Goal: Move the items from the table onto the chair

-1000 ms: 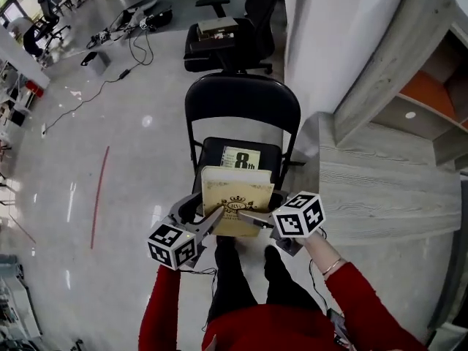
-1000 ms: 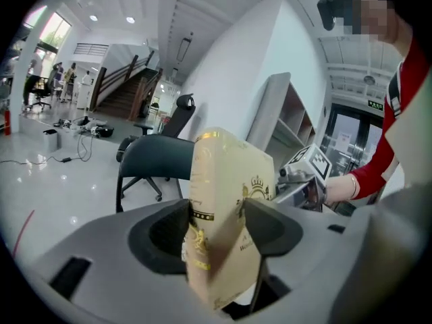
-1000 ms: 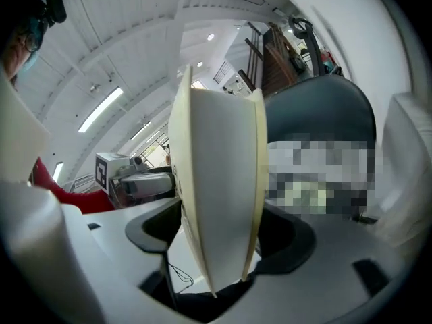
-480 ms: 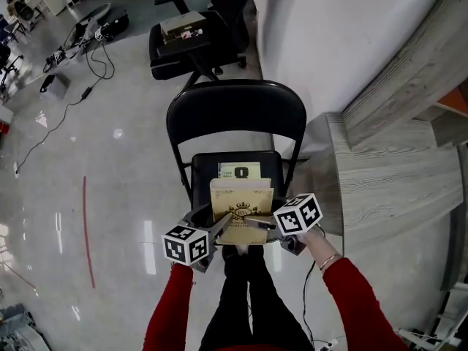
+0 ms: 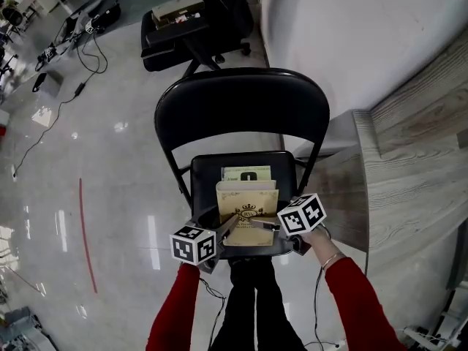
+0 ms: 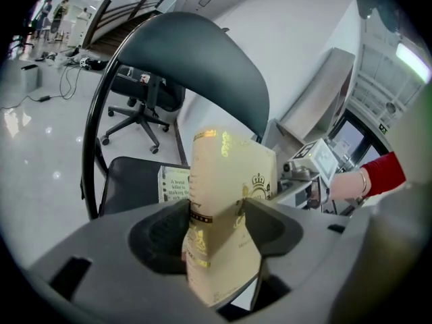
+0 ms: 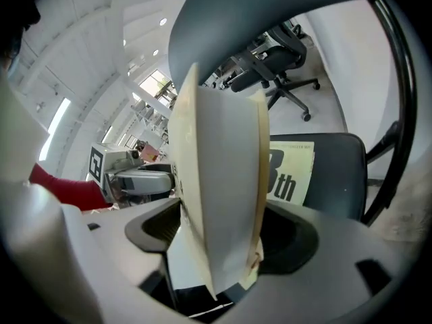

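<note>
A cream book with a gold crown emblem (image 5: 247, 209) hangs low over the seat of a black folding chair (image 5: 241, 108). My left gripper (image 5: 228, 227) is shut on its near left edge and my right gripper (image 5: 257, 224) is shut on its near right edge. In the left gripper view the book (image 6: 226, 201) stands between the jaws, with the right gripper (image 6: 317, 167) behind it. In the right gripper view its pages (image 7: 219, 201) fill the jaws. A pale green booklet with a large "8th" (image 5: 247, 174) (image 7: 287, 174) lies on the seat under the book.
A grey wooden table (image 5: 409, 159) stands right of the chair. A black office chair (image 5: 194, 28) carrying a box is behind the folding chair. Cables and gear lie on the glossy floor at the far left (image 5: 66, 42). The person's legs (image 5: 248, 298) are below the seat.
Both grippers have come down with the cream book toward the chair seat. The view has moved closer over the chair, and the book now covers more of the green booklet.
</note>
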Action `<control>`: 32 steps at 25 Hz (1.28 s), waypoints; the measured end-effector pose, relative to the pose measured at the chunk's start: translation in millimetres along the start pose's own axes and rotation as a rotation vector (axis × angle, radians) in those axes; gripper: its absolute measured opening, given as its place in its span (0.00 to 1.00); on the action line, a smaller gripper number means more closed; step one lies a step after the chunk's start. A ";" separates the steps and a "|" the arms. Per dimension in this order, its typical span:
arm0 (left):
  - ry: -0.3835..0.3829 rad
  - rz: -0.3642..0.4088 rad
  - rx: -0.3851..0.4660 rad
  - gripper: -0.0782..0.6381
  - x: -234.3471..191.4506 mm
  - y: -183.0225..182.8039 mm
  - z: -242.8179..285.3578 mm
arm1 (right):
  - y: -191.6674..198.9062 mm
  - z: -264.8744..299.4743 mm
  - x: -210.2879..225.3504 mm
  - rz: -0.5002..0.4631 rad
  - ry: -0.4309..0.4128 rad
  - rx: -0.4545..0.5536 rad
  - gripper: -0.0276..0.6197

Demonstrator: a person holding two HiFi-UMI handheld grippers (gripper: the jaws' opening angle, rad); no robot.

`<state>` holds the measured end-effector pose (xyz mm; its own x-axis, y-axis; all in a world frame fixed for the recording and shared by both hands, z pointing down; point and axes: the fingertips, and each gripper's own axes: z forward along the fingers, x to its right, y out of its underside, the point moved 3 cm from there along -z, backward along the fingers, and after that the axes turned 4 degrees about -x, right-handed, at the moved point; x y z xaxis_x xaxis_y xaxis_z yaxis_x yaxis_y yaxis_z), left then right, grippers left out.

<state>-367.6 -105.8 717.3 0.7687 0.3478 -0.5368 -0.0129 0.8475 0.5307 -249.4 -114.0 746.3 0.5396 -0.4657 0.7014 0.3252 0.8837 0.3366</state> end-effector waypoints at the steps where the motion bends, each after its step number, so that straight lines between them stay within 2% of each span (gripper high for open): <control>1: -0.005 -0.009 0.003 0.49 -3.2 -1.4 3.5 | -2.0 1.7 4.2 0.010 -0.004 0.004 0.59; 9: -0.046 -0.048 0.016 0.48 -20.0 -14.7 25.8 | -15.7 6.7 27.2 0.083 -0.005 0.070 0.59; 12: -0.088 -0.031 0.000 0.46 -28.6 -17.0 34.3 | -23.9 6.0 34.2 0.084 0.038 0.111 0.59; 16: -0.137 0.004 -0.056 0.37 -36.0 -12.8 48.3 | -33.4 4.6 44.1 0.071 0.122 0.147 0.59; 22: -0.130 -0.015 -0.061 0.37 -33.4 -10.6 56.2 | -28.3 -1.0 50.3 0.084 0.150 0.135 0.61; 27: -0.126 0.010 -0.074 0.37 -30.0 -9.4 58.9 | -24.5 -8.7 51.1 0.054 0.238 0.150 0.64; 32: -0.144 0.051 -0.105 0.37 -30.3 -6.1 63.5 | -24.9 -24.7 59.2 -0.086 0.427 0.126 0.65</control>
<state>-350.2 -147.0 772.0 0.8490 0.3366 -0.4074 -0.1150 0.8701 0.4792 -206.4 -164.7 763.9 0.7951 -0.4919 0.3548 0.3002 0.8275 0.4745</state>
